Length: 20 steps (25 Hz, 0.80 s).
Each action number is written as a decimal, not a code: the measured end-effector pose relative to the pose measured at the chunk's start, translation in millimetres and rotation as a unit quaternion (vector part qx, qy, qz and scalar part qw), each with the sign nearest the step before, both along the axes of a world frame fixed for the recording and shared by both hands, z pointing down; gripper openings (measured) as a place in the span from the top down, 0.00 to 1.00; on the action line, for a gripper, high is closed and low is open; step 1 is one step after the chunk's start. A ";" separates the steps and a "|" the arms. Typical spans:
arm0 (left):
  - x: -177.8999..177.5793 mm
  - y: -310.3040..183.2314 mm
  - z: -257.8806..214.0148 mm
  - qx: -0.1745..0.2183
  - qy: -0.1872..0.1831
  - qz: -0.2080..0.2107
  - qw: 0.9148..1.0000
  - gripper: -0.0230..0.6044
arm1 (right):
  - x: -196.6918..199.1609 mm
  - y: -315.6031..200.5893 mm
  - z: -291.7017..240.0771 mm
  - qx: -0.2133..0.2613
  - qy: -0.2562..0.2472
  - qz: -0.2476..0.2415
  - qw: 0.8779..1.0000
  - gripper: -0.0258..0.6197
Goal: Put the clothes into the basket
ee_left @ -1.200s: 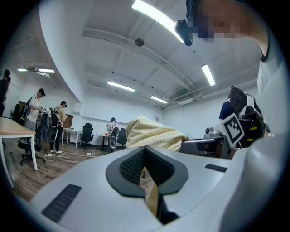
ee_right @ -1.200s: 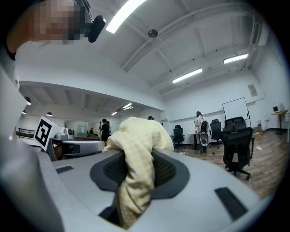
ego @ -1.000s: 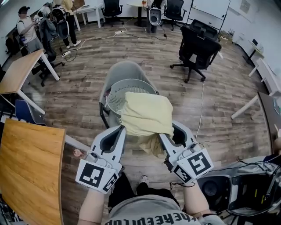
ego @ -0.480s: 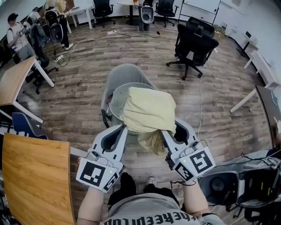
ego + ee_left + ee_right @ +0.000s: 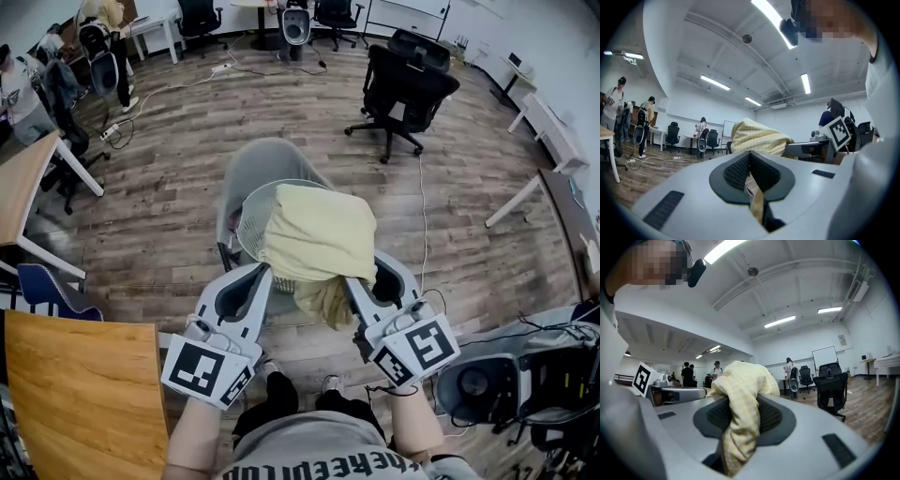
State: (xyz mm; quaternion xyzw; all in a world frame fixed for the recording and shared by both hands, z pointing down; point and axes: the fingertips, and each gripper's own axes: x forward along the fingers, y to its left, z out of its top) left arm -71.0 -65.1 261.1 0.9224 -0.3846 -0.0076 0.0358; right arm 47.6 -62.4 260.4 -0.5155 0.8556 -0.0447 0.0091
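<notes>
**Carrying cloth to basket**

Left claw (image 5: 251, 281) pinches a thin edge of the cloth (image 5: 319, 234), right claw (image 5: 367, 279) a thick fold. The cloth hangs over the basket (image 5: 246, 214) rim. Next, probably – centre, lower, release

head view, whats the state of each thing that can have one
yellow cloth: bunched, held over the basket by both claws
left claw: shut on a thin edge of the yellow cloth
right claw: shut on a thick fold of the yellow cloth
basket: upright on the grey chair, mouth partly covered
</notes>
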 end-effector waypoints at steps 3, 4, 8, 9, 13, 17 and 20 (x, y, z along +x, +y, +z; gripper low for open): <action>-4.3 -9.0 3.1 -0.004 0.002 0.011 1.000 0.94 | -4.8 -6.4 2.2 -0.003 0.004 0.011 1.000 0.75; -6.0 -11.8 4.3 -0.005 0.002 0.015 1.000 0.94 | -6.6 -8.0 3.1 -0.004 0.005 0.015 1.000 0.75; -14.2 -19.5 8.6 -0.008 0.005 0.030 1.000 0.94 | -15.1 -12.2 5.7 -0.007 0.007 0.031 0.999 0.75; -15.6 -21.4 9.5 -0.008 0.005 0.034 0.999 0.94 | -16.6 -13.3 6.3 -0.008 0.007 0.034 0.999 0.75; -18.2 -29.3 11.3 -0.010 0.008 0.049 0.999 0.94 | -19.6 -18.0 7.0 -0.008 0.009 0.050 0.999 0.75; -24.2 -32.9 12.7 -0.011 0.009 0.061 0.998 0.94 | -24.2 -17.8 7.0 -0.008 0.009 0.066 0.998 0.75; -27.0 -34.9 14.7 -0.013 0.010 0.068 0.998 0.94 | -26.4 -17.7 6.8 -0.008 0.008 0.075 0.997 0.75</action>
